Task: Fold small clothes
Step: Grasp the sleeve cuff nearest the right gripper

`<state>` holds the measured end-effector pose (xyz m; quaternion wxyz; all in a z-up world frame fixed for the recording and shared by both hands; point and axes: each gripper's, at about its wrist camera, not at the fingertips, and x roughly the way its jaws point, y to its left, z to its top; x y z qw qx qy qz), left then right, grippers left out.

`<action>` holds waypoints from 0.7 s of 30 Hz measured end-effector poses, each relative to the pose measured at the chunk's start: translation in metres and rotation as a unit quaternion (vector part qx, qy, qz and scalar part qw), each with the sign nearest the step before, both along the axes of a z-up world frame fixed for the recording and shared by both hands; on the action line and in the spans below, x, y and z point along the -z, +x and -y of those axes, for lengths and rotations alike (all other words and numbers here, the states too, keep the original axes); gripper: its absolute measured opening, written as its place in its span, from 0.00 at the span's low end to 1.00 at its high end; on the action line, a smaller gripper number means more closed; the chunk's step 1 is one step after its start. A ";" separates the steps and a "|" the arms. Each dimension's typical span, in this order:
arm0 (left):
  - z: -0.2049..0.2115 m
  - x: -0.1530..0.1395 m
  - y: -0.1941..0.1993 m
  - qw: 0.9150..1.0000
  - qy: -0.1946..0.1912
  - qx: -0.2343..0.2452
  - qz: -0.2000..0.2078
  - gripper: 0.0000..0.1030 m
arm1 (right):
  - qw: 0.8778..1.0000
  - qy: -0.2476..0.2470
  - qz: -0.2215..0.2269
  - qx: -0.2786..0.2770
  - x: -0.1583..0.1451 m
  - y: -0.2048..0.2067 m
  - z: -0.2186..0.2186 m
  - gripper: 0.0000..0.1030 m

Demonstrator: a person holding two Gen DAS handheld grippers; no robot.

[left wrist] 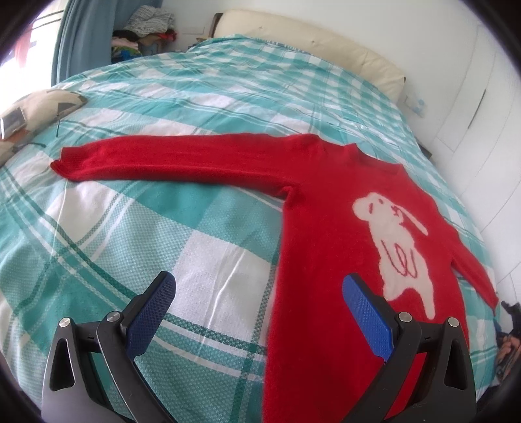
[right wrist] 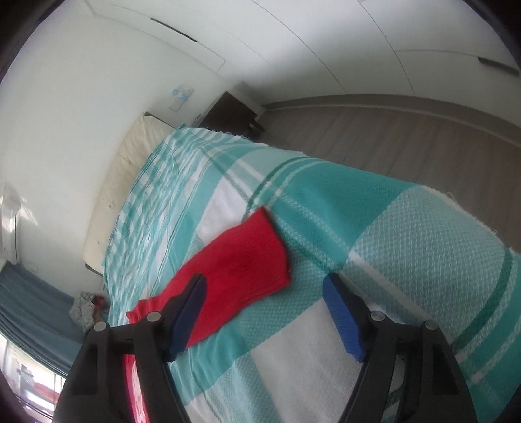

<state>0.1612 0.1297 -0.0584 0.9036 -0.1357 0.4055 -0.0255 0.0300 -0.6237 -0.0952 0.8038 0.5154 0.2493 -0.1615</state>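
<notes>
From the left wrist I see a patterned cushion (left wrist: 39,110) at far left on the bed, blue curtain (left wrist: 84,35) and a clothes pile (left wrist: 143,29) behind it. Teal-white checked bedspread (left wrist: 162,227) covers the whole surface. Red sweater (left wrist: 312,227) lies flat on it, sleeve out to the left. Left gripper (left wrist: 257,312) hovers over its hem edge, jaws spread, nothing pinched. Cream headboard (left wrist: 309,42), white wardrobe (left wrist: 472,97) right.

Right gripper (right wrist: 265,309): jaws spread over the other sleeve (right wrist: 241,260). Wood floor (right wrist: 390,136) beyond.
</notes>
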 end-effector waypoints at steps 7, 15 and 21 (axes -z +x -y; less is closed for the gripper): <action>-0.002 0.009 0.002 0.999 -0.027 -0.011 -0.018 0.99 | 0.998 0.043 0.042 -0.027 0.012 0.024 0.011 0.46; -0.001 0.013 0.006 0.999 -0.015 -0.018 -0.024 0.99 | 0.996 -0.063 -0.052 -0.028 -0.005 0.044 -0.007 0.03; -0.007 0.004 0.004 0.999 -0.026 -0.022 -0.012 0.99 | 0.967 -0.244 -0.018 -0.067 -0.112 0.092 -0.082 0.03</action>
